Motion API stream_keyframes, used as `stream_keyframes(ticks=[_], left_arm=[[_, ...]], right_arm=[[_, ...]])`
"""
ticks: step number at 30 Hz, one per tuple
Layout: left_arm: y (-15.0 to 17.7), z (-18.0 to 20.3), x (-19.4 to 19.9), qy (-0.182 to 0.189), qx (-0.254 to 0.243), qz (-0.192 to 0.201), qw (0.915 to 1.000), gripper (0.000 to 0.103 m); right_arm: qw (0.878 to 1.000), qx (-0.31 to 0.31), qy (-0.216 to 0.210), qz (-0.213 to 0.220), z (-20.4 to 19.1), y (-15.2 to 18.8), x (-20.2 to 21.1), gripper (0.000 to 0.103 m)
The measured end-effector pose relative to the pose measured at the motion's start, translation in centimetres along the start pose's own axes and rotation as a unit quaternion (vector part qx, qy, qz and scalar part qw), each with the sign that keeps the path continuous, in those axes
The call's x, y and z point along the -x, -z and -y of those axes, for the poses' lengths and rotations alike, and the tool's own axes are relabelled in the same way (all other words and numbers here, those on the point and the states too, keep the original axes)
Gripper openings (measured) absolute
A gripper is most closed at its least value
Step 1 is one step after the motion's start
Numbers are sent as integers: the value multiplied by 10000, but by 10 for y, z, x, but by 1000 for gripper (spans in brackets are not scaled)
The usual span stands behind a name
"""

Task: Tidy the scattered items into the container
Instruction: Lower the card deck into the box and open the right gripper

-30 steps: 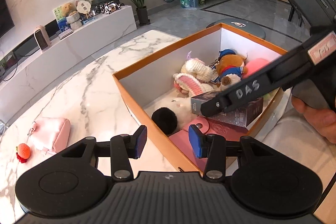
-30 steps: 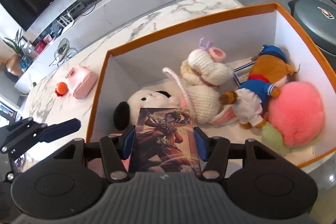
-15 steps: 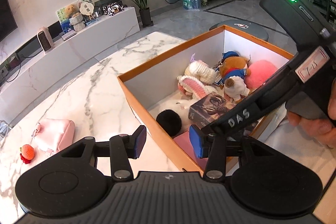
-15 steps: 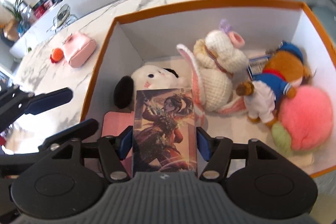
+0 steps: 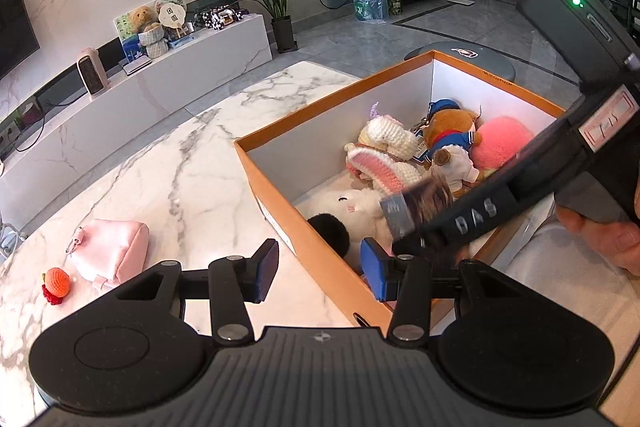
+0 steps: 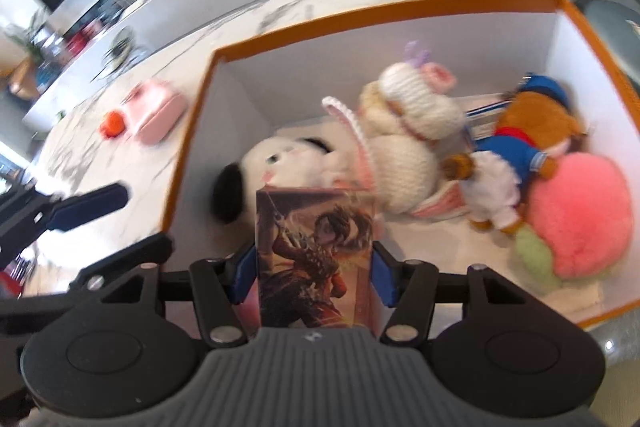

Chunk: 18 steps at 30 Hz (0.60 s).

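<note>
Right gripper, jaws closing, is clamping an illustrated card box above the orange container; left gripper is hanging parted, empty, beside the container.

The left gripper, a black two-finger tool with blue pads, points downward at a slant with its jaws parted and nothing between them; its fingers show at the left edge of the right wrist view, dark blue and spread apart. The right gripper, of the same black build with blue pads, also tilts steeply down, and its jaws are closing with a flat illustrated card box standing upright between them, the pads against its two side edges. In the left wrist view a bare hand grasps the right gripper's grey handle, its fingers curled underneath.
</note>
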<state>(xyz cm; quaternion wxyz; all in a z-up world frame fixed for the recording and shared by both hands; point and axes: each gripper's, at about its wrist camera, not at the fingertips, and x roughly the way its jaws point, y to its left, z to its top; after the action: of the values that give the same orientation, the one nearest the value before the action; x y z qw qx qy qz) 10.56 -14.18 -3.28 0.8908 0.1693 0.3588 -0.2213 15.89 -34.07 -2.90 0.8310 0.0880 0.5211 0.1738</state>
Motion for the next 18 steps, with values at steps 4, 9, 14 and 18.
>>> stream_keyframes(ticks=[4, 9, 14, 18], left_arm=[[1, -1, 0, 9, 41, 3, 10000, 53], [3, -3, -1, 11, 106, -6, 9999, 53], [5, -4, 0, 15, 165, 6, 9999, 54], [6, -6, 3, 11, 242, 51, 9997, 55]], right_arm=[[9998, 126, -47, -169, -4, -1, -4, 62], [9998, -3, -89, -186, -2, 0, -5, 62], [10000, 49, 49, -60, -5, 0, -4, 68], [9999, -86, 90, 107, -2, 0, -1, 75]])
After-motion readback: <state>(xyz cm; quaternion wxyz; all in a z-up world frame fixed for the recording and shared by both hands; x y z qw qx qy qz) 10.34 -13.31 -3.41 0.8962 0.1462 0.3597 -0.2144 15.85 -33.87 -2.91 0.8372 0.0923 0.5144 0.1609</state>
